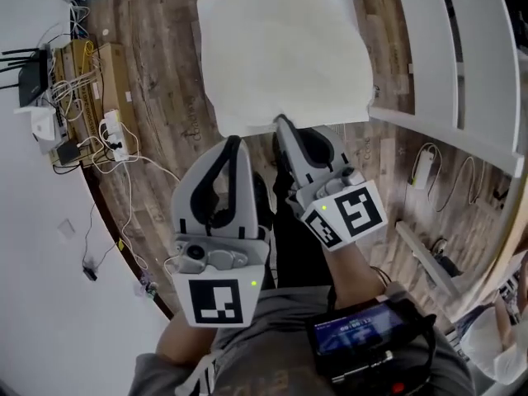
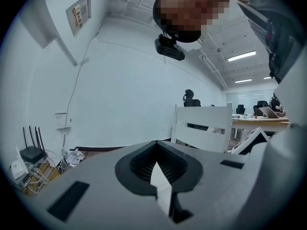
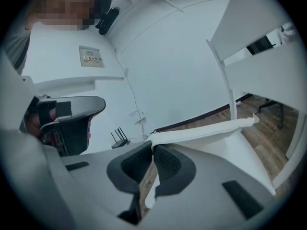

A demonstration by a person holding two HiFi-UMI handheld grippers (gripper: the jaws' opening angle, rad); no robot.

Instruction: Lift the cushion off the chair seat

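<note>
- The cushion (image 1: 285, 52) is showing white and square at the top middle of the head view. It is sticking out flat from the two tongs.
- Brown wooden floor (image 1: 157, 97) is showing all along the cushion's left side and under its near edge.
- The left gripper (image 1: 233, 143) is sitting at the lower middle of the head view and reaching up to the cushion's near edge, close to its left corner.
- In the left gripper view, its two dark pads are pressing together on a thin white bit of the cushion. That bit is poking up between them like a small point.
- The right gripper (image 1: 281, 124) is sitting just beside the left one, a bit to the right. It is biting the same near edge.
- In the right gripper view, its tongs are squeezing tight on the cushion's rim. The cushion is running off to the right as a long white strip.
- The white chair (image 1: 429, 48) is standing at the upper right of the head view. The cushion's right edge is lying over the chair in the picture, but I cannot tell if they are touching.
- A black router (image 1: 31, 81) and a tangle of white cables (image 1: 115, 139) are lying on the floor at the far left.
- A dark screen device (image 1: 363, 332) is hanging at the person's front, at the bottom right.
</note>
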